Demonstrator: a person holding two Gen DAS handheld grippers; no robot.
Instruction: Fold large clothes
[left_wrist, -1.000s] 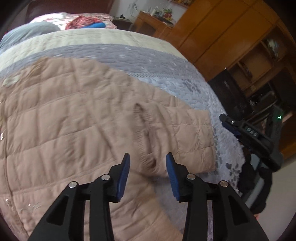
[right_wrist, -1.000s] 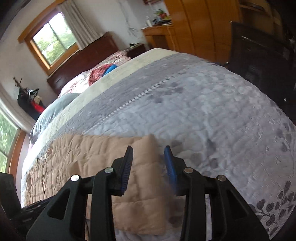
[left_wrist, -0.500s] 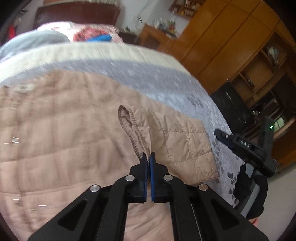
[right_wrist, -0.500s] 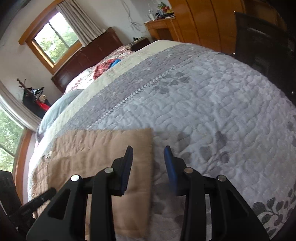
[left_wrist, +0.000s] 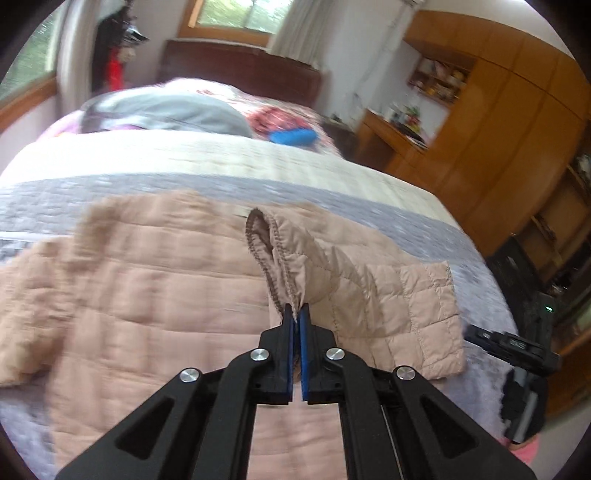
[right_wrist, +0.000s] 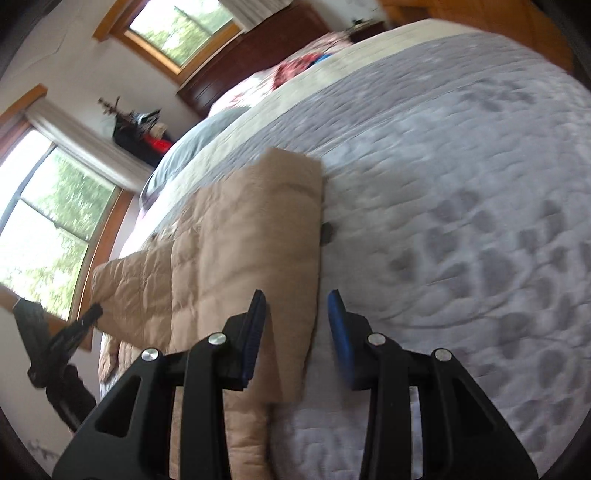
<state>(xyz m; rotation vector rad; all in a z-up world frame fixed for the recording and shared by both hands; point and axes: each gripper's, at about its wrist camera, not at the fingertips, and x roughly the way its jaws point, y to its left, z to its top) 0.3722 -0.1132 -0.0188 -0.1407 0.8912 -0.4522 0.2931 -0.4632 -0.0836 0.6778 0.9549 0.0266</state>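
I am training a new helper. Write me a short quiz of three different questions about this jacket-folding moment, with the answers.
1. True or false: the left tongs are shut on the sleeve cuff of the beige quilted jacket.
2. What do the right tongs hold? A) a pillow B) nothing C) a sleeve
3. Fill in: the jacket lies on a grey ____.

Key
1. True.
2. B; they are open above the jacket's edge.
3. Bedspread.

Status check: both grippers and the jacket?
Left gripper shut on sleeve cuff, sleeve lifted. Right gripper open above jacket edge, nothing held. Bedspread around it unobstructed.
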